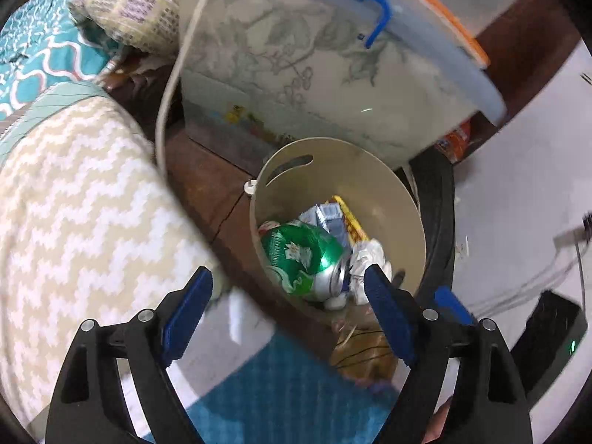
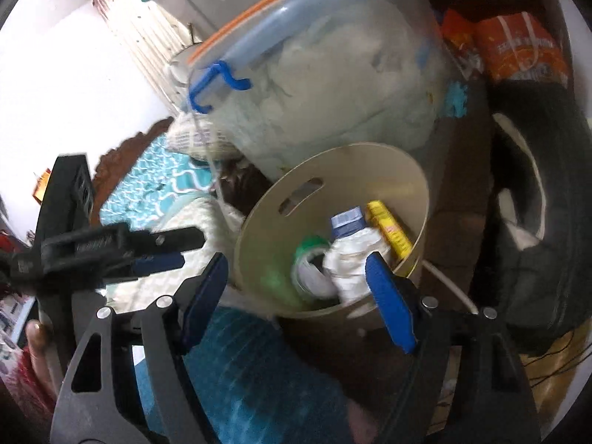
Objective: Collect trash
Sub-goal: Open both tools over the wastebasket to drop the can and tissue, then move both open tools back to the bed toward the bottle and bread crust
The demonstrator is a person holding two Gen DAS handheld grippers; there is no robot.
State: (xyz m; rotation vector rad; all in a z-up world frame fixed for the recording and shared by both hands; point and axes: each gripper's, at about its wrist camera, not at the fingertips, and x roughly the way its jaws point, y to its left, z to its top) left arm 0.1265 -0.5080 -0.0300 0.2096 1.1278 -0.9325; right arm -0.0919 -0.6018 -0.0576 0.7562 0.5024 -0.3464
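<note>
A beige round bin (image 1: 373, 170) (image 2: 259, 244) stands on the floor and holds trash: a green can (image 1: 303, 255) (image 2: 309, 255), a blue-white carton (image 1: 329, 218) (image 2: 346, 220), a yellow wrapper (image 1: 351, 222) (image 2: 388, 227) and crumpled white paper (image 1: 364, 259) (image 2: 351, 262). My left gripper (image 1: 288, 285) hovers open over the bin's near rim, nothing between its blue pads (image 1: 388, 314). My right gripper (image 2: 296, 277) is also open and empty, just before the bin. The left gripper (image 2: 159, 251) shows at the left of the right wrist view.
A clear storage tub (image 1: 333, 74) (image 2: 314, 92) with blue latches stands right behind the bin. A zigzag-pattern cushion (image 1: 74, 203) and teal bedding (image 1: 40, 59) lie left. A black bag (image 2: 536, 203), orange packs (image 2: 518, 48) and a black device (image 1: 551, 333) sit right.
</note>
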